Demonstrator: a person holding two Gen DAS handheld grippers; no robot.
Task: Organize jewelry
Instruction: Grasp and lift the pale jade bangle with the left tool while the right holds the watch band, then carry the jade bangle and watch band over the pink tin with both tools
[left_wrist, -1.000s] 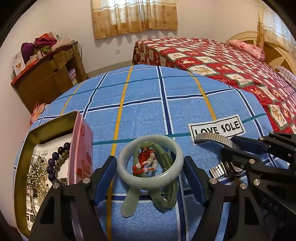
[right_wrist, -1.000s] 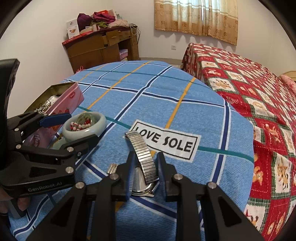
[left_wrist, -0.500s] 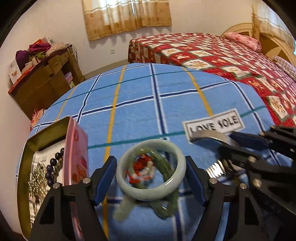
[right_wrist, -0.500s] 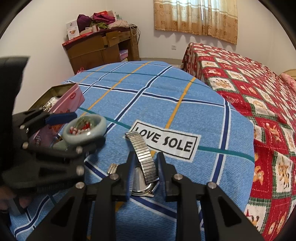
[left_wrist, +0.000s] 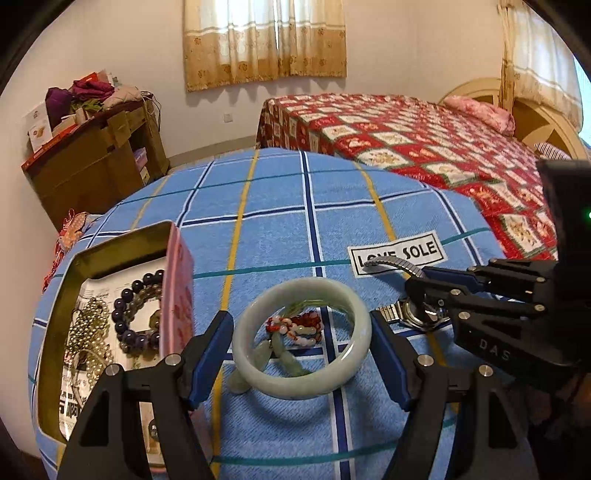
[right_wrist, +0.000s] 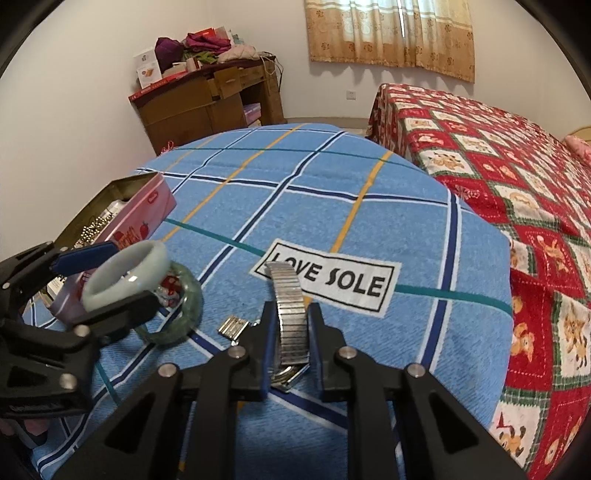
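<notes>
A blue plaid cloth (left_wrist: 280, 229) with navy, yellow and teal lines covers the work surface, and a white "LOVE SOLE" label (right_wrist: 328, 278) is sewn at about its middle. Beyond it, at one to three o'clock in both views, stands a bed under a red patchwork quilt (left_wrist: 417, 136); at ten o'clock a wooden cabinet (left_wrist: 92, 166) carries piled clothes and boxes, and tan curtains (left_wrist: 264, 38) hang at twelve o'clock. At eight o'clock in the left view an open pink tin (left_wrist: 110, 325) lies on the cloth, lined with printed paper and holding a dark purple bead bracelet (left_wrist: 129, 310) and strands of pale pearl-like beads (left_wrist: 88, 332). The left gripper (left_wrist: 301, 341) grips a pale jade bangle (left_wrist: 301, 338) across its width, its blue pads pressed on the rim, with the bangle lifted clear of the cloth; beneath it lie a darker green bangle (right_wrist: 177, 310), red beads (left_wrist: 295, 326) and jade pendants. At four o'clock of the bangle, the right gripper (right_wrist: 290, 345) has just been narrowing its jaws and now pinches the ribbed steel band of a wristwatch (right_wrist: 290, 317), whose case sits on the cloth below the label.
</notes>
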